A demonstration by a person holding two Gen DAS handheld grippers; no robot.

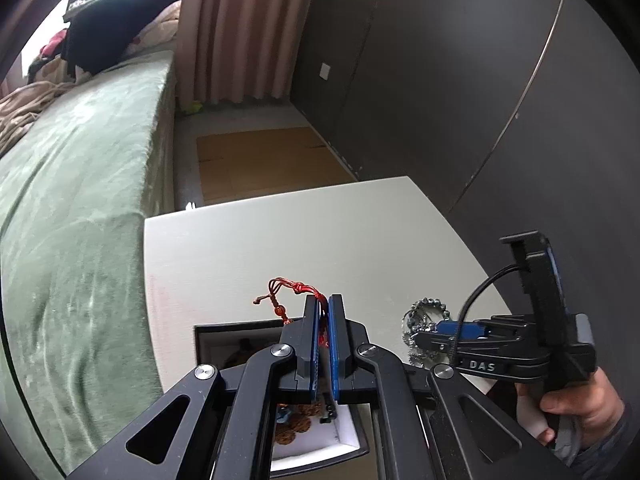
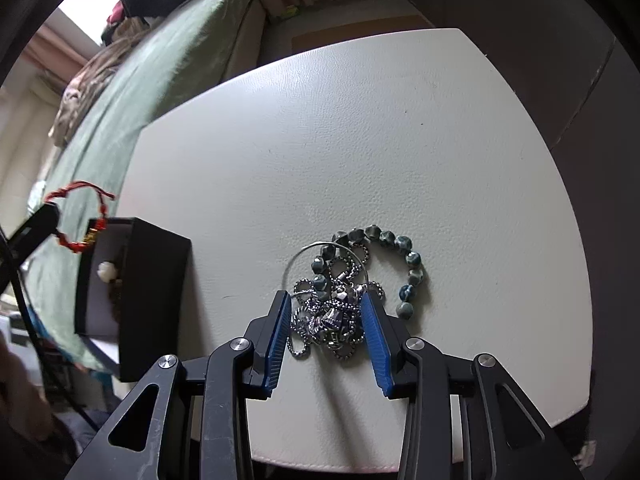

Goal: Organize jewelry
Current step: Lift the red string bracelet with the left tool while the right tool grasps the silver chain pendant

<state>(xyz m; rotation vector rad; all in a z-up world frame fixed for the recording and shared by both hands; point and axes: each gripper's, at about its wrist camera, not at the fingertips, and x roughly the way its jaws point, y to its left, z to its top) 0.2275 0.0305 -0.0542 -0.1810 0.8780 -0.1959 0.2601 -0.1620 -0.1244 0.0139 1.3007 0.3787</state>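
Left wrist view
- Left gripper (image 1: 325,320): jaws clamped on a red cord (image 1: 298,289); its knotted end and a small bead stick out past the tips.
- Box (image 1: 236,344): black, open, pale lining, directly below the jaws; brown beads (image 1: 300,420) lie inside. Judged: the cord only needs lowering and release, no sideways travel.
- Right gripper (image 1: 420,338): to the right, tips down in the chain pile (image 1: 424,320); a hand (image 1: 576,404) holds its grip.
- Table (image 1: 280,248): white, bearing box and pile; green bed to the left.

Right wrist view
- Right gripper (image 2: 326,320): jaws at a narrow-to-middle gap, one either side of the silver chain tangle (image 2: 328,316); whether the pads press on it cannot be told.
- Blue beads (image 2: 404,264): a strand curving beyond and right of the jaws, tangled with the chain and a thin wire ring (image 2: 304,252).
- Box (image 2: 132,280): to the left, well apart from the pile; a white piece (image 2: 106,268) shows inside.
- Left gripper, at far left: holds the red cord (image 2: 76,216) above the box.
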